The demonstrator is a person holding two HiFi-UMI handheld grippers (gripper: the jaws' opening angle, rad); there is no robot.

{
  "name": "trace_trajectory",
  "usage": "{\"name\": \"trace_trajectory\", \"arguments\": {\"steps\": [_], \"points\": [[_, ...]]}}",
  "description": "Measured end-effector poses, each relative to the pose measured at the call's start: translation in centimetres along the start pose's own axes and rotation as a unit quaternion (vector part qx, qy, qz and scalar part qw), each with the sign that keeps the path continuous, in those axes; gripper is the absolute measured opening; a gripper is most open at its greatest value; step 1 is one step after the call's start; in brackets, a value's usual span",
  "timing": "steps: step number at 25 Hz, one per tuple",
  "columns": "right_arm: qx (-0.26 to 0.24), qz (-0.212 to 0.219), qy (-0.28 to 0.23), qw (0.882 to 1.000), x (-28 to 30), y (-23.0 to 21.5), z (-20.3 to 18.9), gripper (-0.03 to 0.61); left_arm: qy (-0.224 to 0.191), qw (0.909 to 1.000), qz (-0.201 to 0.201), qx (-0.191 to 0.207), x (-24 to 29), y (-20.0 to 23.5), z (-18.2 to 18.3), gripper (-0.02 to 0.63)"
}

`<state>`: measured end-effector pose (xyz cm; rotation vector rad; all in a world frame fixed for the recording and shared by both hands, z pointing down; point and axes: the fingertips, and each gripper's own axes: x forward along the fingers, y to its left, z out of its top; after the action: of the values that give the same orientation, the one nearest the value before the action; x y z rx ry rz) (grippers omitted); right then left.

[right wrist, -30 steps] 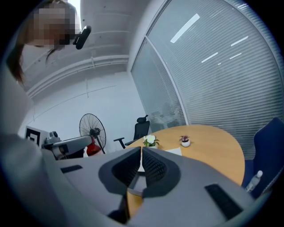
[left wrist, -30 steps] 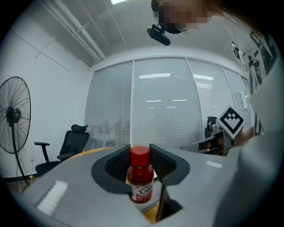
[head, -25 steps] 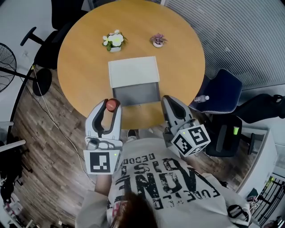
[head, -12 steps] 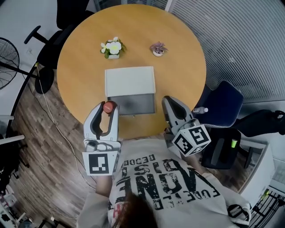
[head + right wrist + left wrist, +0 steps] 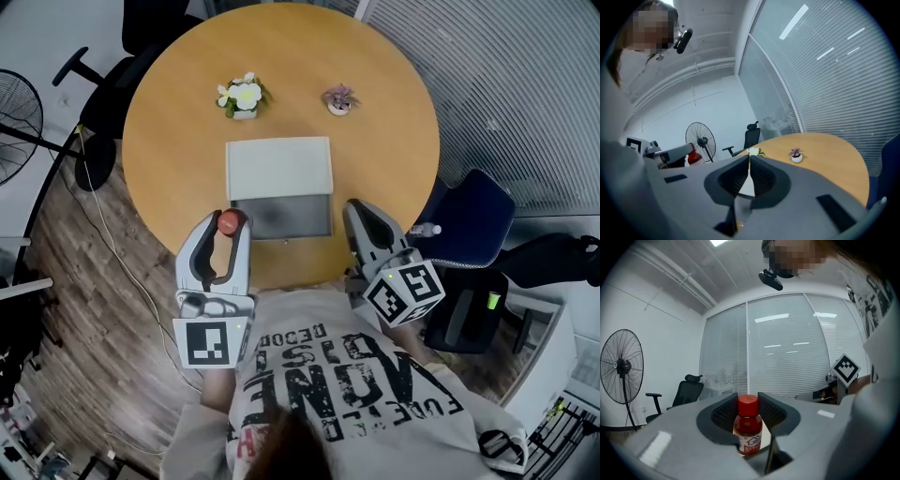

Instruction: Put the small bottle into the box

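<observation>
A small bottle (image 5: 230,221) with a red cap and reddish contents stands upright between the jaws of my left gripper (image 5: 228,231), which is shut on it. In the left gripper view the bottle (image 5: 748,425) fills the gap between the dark pads, cap up. The box (image 5: 281,217) lies open on the round wooden table (image 5: 169,141), its grey inside showing and its white lid (image 5: 279,167) folded back flat. My left gripper is at the box's near left corner. My right gripper (image 5: 361,214) (image 5: 749,169) hovers at the near right corner, shut and holding nothing.
Two small potted plants (image 5: 244,97) (image 5: 339,97) stand at the table's far side. A blue chair (image 5: 466,208) with a clear bottle (image 5: 424,230) on it is to the right. A floor fan (image 5: 14,103) and a black office chair (image 5: 141,28) are to the left.
The view has shifted slightly. Both grippers stay near the table's front edge, and the left one keeps its hold on the bottle.
</observation>
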<state>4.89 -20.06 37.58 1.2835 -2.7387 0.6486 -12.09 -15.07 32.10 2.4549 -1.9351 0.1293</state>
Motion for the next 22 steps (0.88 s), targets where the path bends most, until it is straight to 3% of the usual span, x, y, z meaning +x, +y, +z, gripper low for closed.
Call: {"name": "trace_trajectory", "arguments": {"steps": [14,22], "points": [[0.006,-0.035,-0.023,0.999,-0.4,1.0,0.7,0.015,-0.010,0.9993,-0.035,0.005,0.0,1.4,0.9,0.140],[0.006,-0.040,-0.026,0.999,-0.2,1.3,0.7,0.015,-0.022,0.9995,-0.021,0.009,-0.5,3.3,2.0,0.140]]}}
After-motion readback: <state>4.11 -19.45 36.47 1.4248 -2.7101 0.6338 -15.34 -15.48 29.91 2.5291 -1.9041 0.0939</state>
